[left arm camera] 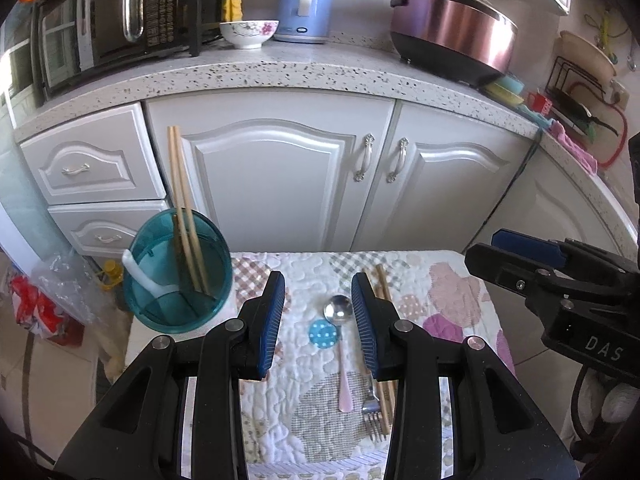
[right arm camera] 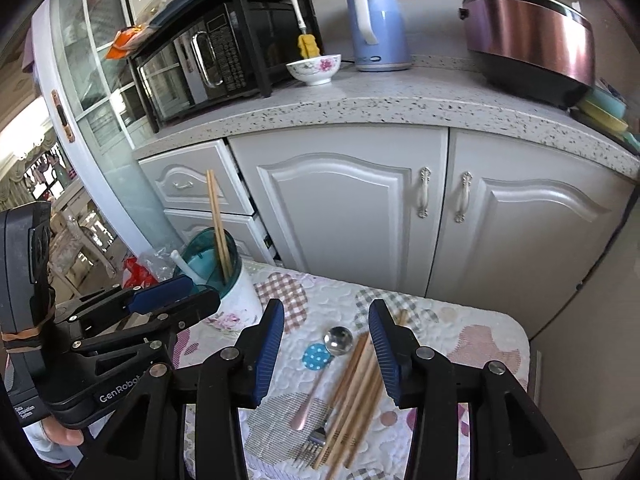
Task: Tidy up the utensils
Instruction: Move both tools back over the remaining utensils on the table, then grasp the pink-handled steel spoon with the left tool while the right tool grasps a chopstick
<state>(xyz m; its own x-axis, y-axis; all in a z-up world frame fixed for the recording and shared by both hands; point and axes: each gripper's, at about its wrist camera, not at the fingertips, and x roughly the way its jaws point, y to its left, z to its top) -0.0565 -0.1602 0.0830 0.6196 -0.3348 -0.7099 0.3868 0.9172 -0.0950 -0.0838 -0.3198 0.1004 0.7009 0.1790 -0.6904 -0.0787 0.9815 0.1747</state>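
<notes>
A teal-rimmed utensil cup (left arm camera: 178, 272) stands at the left of the quilted table (left arm camera: 452, 300) and holds two wooden chopsticks (left arm camera: 182, 204) and a white utensil (left arm camera: 138, 274). A pink-handled spoon (left arm camera: 341, 344), a fork (left arm camera: 373, 412) and loose chopsticks (left arm camera: 385, 396) lie on the cloth. My left gripper (left arm camera: 318, 320) is open and empty above the spoon. My right gripper (right arm camera: 326, 350) is open and empty above the spoon (right arm camera: 326, 364), the several chopsticks (right arm camera: 356, 392) and the fork (right arm camera: 312, 444); the cup (right arm camera: 224, 280) is to its left.
White cabinets (left arm camera: 288, 176) stand right behind the table under a speckled counter (left arm camera: 280, 68) with a microwave (left arm camera: 116, 28), bowl (left arm camera: 249, 33), kettle (left arm camera: 306, 2) and rice cooker (left arm camera: 452, 32). Bags (left arm camera: 44, 300) lie on the floor at left.
</notes>
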